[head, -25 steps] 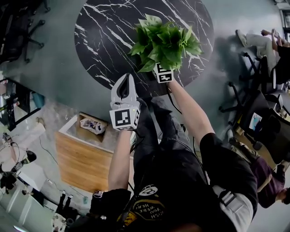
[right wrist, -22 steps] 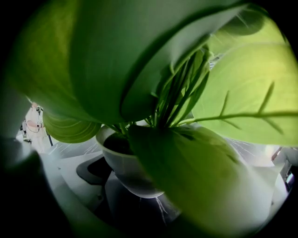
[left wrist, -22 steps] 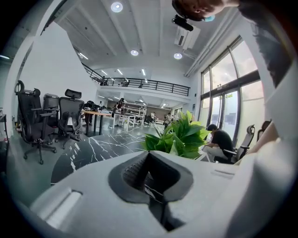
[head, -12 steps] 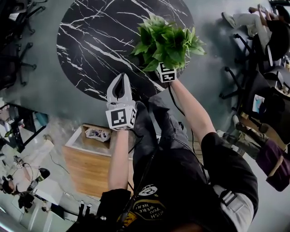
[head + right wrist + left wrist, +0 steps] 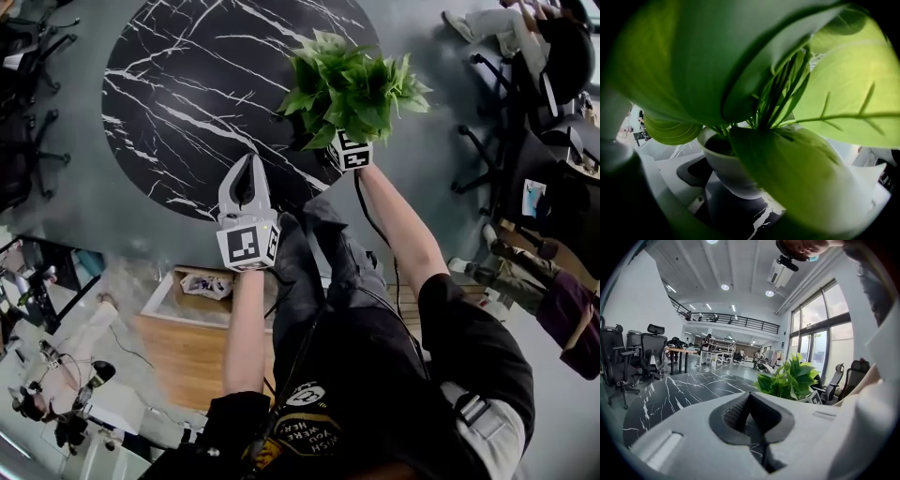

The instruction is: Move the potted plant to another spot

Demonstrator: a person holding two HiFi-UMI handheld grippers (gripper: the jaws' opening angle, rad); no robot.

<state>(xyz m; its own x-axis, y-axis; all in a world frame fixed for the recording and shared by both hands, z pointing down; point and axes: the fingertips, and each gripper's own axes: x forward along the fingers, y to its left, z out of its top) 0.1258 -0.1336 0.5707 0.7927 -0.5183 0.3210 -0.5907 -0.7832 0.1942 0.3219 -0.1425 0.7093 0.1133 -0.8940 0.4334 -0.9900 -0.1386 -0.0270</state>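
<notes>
The potted plant (image 5: 352, 86) has broad green leaves and a white round pot (image 5: 726, 171). It is at the right rim of the round black marble table (image 5: 187, 94). My right gripper (image 5: 345, 133) is shut on the pot, with a jaw on each side; leaves hide its fingertips in the head view and fill most of the right gripper view. Whether the pot rests on the marble or hangs just above it I cannot tell. My left gripper (image 5: 249, 163) is shut on nothing, held over the table's near edge, left of the plant (image 5: 790, 378).
A low wooden cabinet (image 5: 192, 337) with a pale top stands to the left of my legs. Office chairs (image 5: 511, 173) and seated people are on the right, more chairs (image 5: 28, 141) at the far left. Grey floor surrounds the table.
The right gripper has carried the plant rightward, from inside the table's right part to its right rim. The left gripper has stayed shut by the near edge.
</notes>
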